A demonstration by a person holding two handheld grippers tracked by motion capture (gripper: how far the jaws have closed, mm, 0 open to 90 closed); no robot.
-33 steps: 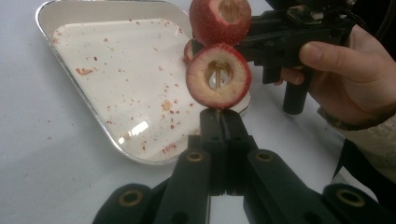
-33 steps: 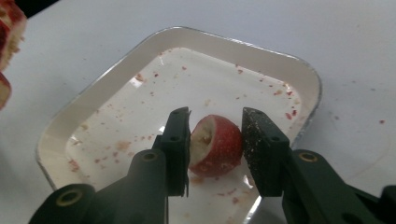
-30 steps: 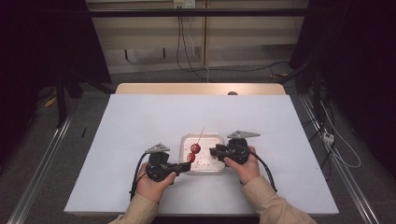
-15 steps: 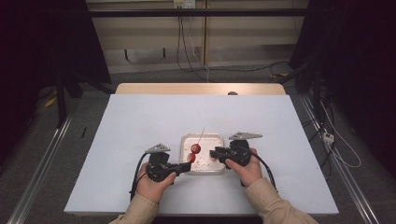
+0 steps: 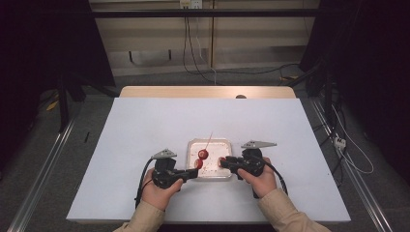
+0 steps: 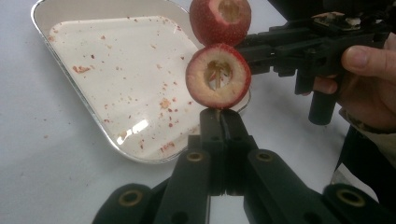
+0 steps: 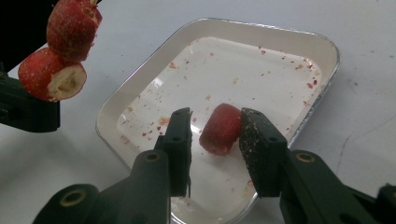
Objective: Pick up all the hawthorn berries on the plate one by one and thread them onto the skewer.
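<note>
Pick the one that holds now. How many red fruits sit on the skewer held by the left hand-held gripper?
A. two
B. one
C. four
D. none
A: the left gripper view shows two cored red fruits stacked on the thin skewer clamped in the shut left hand-held gripper; a third piece lies in the tray.

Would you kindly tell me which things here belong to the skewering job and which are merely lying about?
In the job: skewer, two skewered red fruits, loose red fruit, tray.
Lying about: floor cables, dark knob at the table's far edge.
</note>
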